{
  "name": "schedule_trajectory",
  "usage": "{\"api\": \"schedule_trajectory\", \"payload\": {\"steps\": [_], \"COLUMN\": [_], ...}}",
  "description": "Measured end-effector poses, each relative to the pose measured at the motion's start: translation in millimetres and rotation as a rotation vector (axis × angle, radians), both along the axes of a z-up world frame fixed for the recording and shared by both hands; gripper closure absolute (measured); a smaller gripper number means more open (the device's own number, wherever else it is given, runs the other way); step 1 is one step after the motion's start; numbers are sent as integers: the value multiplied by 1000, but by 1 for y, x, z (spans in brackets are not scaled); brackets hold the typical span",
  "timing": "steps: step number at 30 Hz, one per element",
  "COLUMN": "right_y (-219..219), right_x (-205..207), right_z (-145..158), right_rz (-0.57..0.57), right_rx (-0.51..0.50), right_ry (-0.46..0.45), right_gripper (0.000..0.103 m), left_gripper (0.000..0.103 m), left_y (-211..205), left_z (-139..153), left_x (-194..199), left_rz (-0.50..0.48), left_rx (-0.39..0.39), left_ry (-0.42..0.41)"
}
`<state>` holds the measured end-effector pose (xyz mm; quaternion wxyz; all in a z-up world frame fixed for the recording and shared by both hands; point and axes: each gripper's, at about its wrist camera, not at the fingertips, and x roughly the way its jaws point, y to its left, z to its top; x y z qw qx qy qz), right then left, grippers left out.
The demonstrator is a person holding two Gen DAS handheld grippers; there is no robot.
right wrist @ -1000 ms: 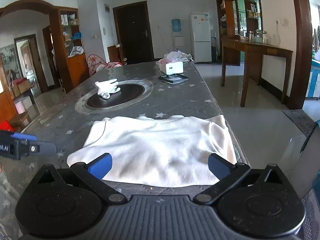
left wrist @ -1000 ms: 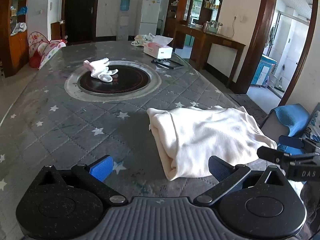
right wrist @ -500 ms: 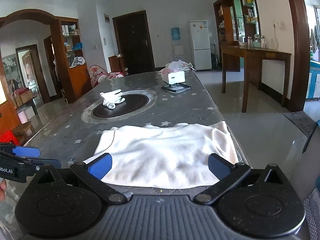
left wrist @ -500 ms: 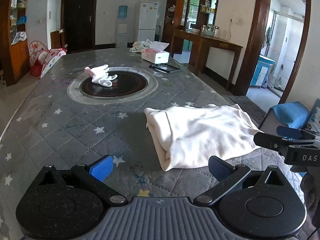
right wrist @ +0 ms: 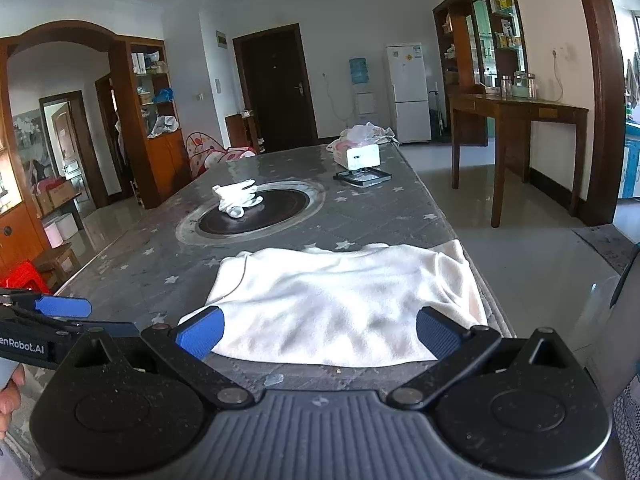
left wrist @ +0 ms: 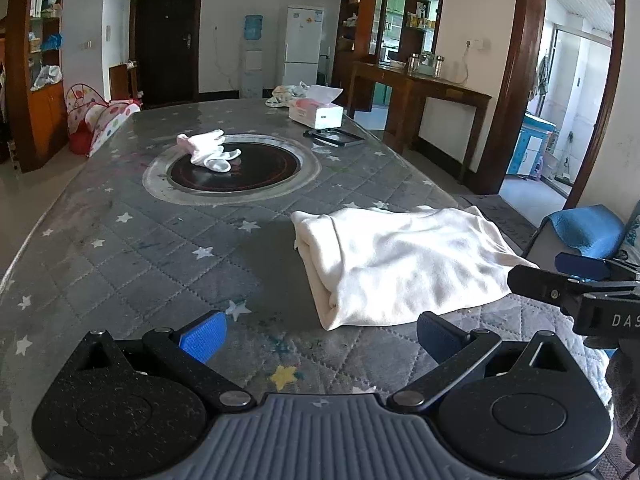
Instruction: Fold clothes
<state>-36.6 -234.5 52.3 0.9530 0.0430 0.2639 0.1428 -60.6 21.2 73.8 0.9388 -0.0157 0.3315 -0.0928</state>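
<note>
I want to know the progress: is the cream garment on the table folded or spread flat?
Folded. The cream garment shows stacked layers along its left edge, forming a compact rectangle on the table.

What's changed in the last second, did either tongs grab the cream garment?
No grab. Both tongs drew back from the folded cream garment and rose a little, so more table shows in front of them. The left tongs and right tongs are open and empty. The garment lies folded as before; the white socks and tissue box have not moved.
</note>
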Motion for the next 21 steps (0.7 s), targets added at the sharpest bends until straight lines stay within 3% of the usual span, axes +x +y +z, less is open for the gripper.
{"api": "schedule_trajectory", "payload": {"steps": [21], "right_y": [14], "right_x": [-7], "right_z": [-9], "right_rz": [69], "right_rx": [-31], "right_ry": [37], "right_gripper": [0], "left_gripper": [0], "left_y": [0], "left_z": [-3], "left_x": [-6], "left_rz": [22], "left_rx": [20], "left_ry": [5]}}
